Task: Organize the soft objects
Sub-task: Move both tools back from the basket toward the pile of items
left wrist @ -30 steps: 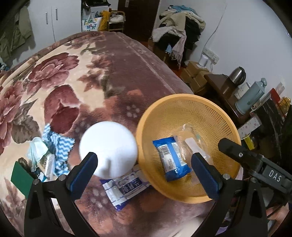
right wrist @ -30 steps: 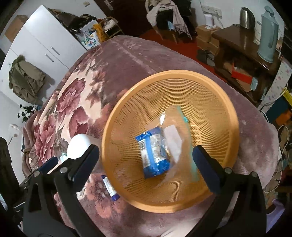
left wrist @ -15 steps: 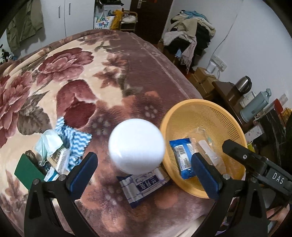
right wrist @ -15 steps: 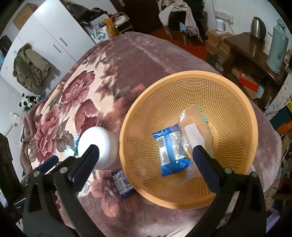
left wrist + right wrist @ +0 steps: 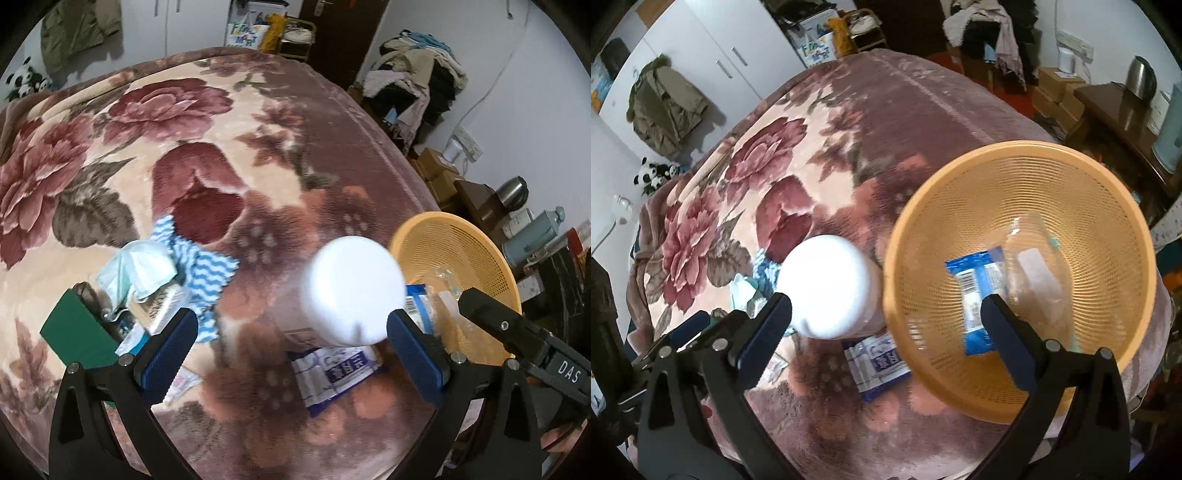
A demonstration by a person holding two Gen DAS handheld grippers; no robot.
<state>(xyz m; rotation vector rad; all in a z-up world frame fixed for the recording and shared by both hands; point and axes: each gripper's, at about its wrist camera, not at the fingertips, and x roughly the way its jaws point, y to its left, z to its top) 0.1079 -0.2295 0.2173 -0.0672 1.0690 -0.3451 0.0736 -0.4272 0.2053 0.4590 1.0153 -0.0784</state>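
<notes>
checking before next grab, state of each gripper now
left gripper: open, holding nothing.
right gripper: open, holding nothing.

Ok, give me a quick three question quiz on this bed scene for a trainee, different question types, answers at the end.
1. True or false: the orange basket holds a blue packet.
2. Multiple choice: the white-lidded jar stands A) inside the basket, B) on the blanket beside the basket, C) on the green box.
3. Fill in: the left gripper and the right gripper are both ____, holding nothing.

Key: 1 true; 2 B; 3 open.
</notes>
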